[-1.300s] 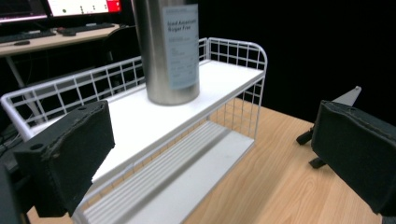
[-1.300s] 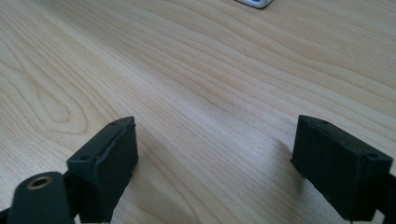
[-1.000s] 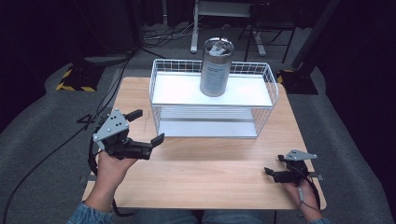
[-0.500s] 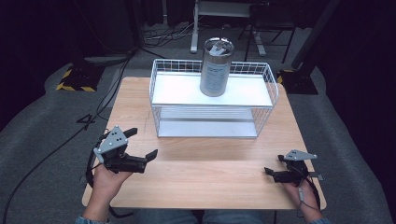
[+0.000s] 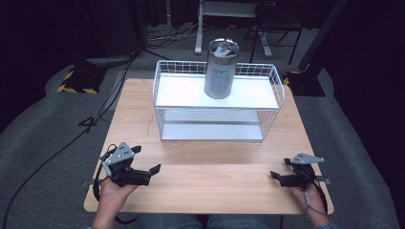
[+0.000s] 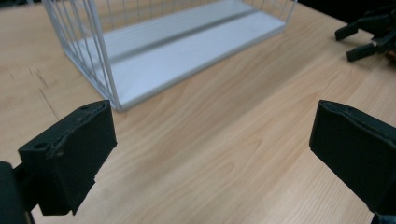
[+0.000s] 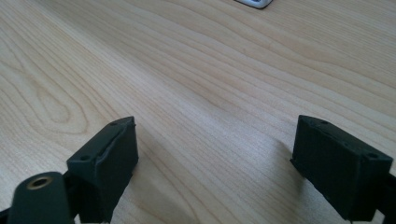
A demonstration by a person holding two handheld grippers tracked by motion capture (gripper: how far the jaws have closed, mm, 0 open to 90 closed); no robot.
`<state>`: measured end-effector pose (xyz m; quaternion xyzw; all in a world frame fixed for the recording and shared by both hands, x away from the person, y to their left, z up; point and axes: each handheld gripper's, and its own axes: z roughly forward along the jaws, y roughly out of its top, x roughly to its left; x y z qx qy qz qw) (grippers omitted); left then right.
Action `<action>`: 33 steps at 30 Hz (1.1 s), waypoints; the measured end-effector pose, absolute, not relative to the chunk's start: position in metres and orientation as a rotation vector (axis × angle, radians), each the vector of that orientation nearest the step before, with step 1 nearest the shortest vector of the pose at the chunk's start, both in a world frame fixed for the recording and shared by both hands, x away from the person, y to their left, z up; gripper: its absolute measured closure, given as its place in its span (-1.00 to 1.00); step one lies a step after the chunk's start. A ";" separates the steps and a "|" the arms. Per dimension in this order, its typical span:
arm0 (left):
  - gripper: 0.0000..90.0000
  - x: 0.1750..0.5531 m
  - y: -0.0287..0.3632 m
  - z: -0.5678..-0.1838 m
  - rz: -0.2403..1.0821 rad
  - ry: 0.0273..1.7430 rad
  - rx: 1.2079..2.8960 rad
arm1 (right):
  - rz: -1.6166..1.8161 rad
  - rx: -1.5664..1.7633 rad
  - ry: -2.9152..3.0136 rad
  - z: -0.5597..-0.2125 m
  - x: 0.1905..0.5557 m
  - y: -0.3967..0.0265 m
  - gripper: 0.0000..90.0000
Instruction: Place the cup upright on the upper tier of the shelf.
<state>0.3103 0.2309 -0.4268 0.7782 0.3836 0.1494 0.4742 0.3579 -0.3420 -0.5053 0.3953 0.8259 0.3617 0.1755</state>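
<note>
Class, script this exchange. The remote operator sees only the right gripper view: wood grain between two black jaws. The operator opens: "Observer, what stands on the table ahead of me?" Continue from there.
Observer: A white two-shelf wire rack stands at the far middle of the table.
Operator: Anything on it?
Observer: A metal canister stands upright on its top shelf.
Operator: And the other hand?
Observer: The left hand-held gripper is near the front left edge, jaws open, holding nothing.

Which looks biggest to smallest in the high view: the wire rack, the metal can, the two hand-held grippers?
1. Wire rack, widest by far.
2. Metal can, standing on the rack's upper shelf.
3. Left gripper and right gripper: they look about alike, so I won't rank them.
</note>
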 end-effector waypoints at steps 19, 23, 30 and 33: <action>-0.96 0.314 0.234 -0.483 0.261 1.108 2.060 | 1.025 1.120 2.339 -0.505 0.358 -0.342 -0.68; -0.96 0.314 0.231 -0.490 0.277 1.122 2.107 | 1.025 1.120 2.340 -0.505 0.358 -0.342 -0.68; -0.98 0.316 0.228 -0.501 0.290 1.147 2.176 | 1.025 1.120 2.340 -0.505 0.358 -0.342 -0.68; -1.00 0.314 0.225 -0.505 0.372 1.127 2.193 | 1.025 1.119 2.339 -0.505 0.358 -0.342 -0.68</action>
